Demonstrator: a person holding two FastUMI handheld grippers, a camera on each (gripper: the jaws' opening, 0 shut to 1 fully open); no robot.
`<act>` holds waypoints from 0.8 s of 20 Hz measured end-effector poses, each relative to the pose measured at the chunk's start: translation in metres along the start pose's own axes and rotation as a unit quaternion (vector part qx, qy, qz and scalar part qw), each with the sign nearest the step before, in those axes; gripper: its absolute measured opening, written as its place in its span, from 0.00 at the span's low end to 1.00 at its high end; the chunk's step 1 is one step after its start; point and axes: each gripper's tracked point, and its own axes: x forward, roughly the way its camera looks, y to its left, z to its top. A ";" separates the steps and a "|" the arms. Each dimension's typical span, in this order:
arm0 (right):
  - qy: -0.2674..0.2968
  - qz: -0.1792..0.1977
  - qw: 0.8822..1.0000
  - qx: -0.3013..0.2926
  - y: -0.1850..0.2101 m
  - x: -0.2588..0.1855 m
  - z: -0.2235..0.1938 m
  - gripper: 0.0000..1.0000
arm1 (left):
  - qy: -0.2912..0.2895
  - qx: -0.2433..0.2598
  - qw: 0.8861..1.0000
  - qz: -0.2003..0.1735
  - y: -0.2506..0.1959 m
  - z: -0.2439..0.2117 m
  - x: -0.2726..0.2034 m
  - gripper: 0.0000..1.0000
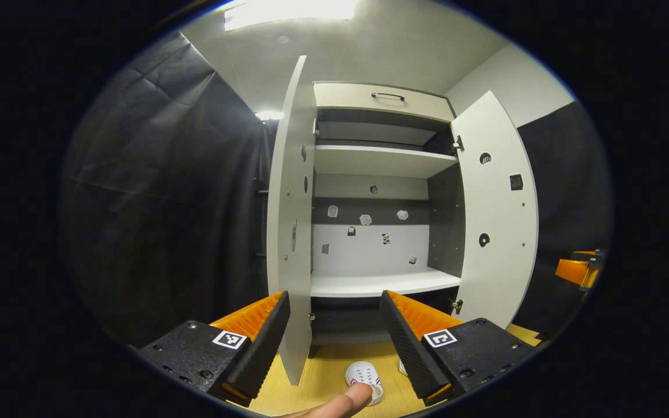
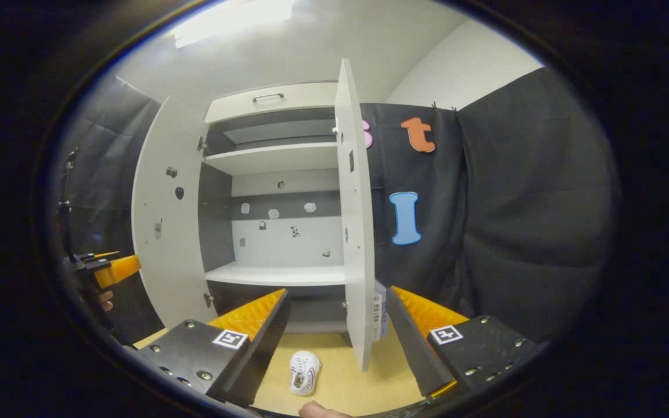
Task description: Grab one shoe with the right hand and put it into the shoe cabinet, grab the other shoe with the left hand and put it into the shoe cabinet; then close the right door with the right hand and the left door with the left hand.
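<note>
The shoe cabinet [image 1: 381, 159] stands ahead with both doors swung wide, left door [image 1: 291, 232] and right door [image 1: 497, 220]. Its shelves are bare. A small white shoe [image 1: 363, 374] lies on the wooden floor before it, and a sliver of a second white shoe [image 1: 402, 367] peeks from behind one finger. My left gripper [image 1: 334, 302] is open above them, holding nothing. In the right gripper view the cabinet [image 2: 276, 157] faces me, and a white shoe [image 2: 304, 371] lies below my open, unladen right gripper [image 2: 336, 296], beside the right door [image 2: 358, 232].
A person's fingertip [image 1: 340, 403] shows at the bottom edge. The right gripper [image 1: 578, 270] hangs at the far right; the left gripper [image 2: 111, 268] shows far left by the left door [image 2: 166, 232]. Black cloth walls flank the cabinet. The lower shelf [image 1: 381, 284] is at finger height.
</note>
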 end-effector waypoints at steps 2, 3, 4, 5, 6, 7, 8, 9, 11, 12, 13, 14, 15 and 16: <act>0.011 0.011 1.000 0.000 0.009 0.014 -0.019 0.98 | 0.003 -0.007 1.000 -0.008 0.000 -0.006 -0.004 0.95; 0.019 0.016 1.000 -0.003 0.017 0.020 -0.029 0.98 | 0.005 -0.012 1.000 -0.011 0.000 -0.009 -0.007 0.96; 0.027 0.021 0.999 -0.008 0.025 0.023 -0.041 1.00 | 0.006 -0.014 1.000 -0.013 0.001 -0.012 -0.007 0.96; 0.038 0.027 0.999 -0.015 0.033 0.030 -0.056 1.00 | 0.008 -0.014 1.000 -0.015 0.002 -0.016 -0.008 0.95; 0.054 0.034 0.998 -0.021 0.043 0.035 -0.074 1.00 | 0.010 -0.011 1.000 -0.015 0.004 -0.020 -0.009 0.96; 0.072 0.044 0.996 -0.022 0.054 0.042 -0.094 0.98 | 0.012 -0.008 1.000 -0.013 0.006 -0.024 -0.009 0.96; 0.090 0.054 0.994 -0.019 0.063 0.046 -0.115 0.98 | 0.014 -0.004 1.000 -0.014 0.008 -0.027 -0.010 0.96; 0.108 0.061 0.992 -0.020 0.072 0.053 -0.135 0.98 | 0.017 -0.002 1.000 -0.016 0.008 -0.031 -0.010 0.96; 0.138 0.065 0.988 -0.026 0.083 0.069 -0.178 0.98 | 0.015 -0.004 1.000 -0.018 0.013 -0.036 -0.012 0.96; 0.155 0.062 0.986 -0.027 0.086 0.076 -0.201 0.98 | 0.013 -0.005 1.000 -0.018 0.015 -0.039 -0.011 0.96; 0.173 0.060 0.983 -0.027 0.090 0.082 -0.224 0.98 | 0.012 -0.007 1.000 -0.021 0.017 -0.043 -0.013 0.96; 0.190 0.061 0.979 -0.029 0.095 0.086 -0.248 0.98 | 0.015 -0.011 0.999 -0.026 0.018 -0.045 -0.014 0.96; 0.204 0.061 0.976 -0.033 0.099 0.091 -0.269 0.99 | 0.016 -0.017 0.999 -0.029 0.020 -0.048 -0.015 0.96; 0.219 0.059 0.973 -0.039 0.101 0.096 -0.290 0.99 | 0.021 -0.020 0.999 -0.028 0.023 -0.052 -0.015 0.96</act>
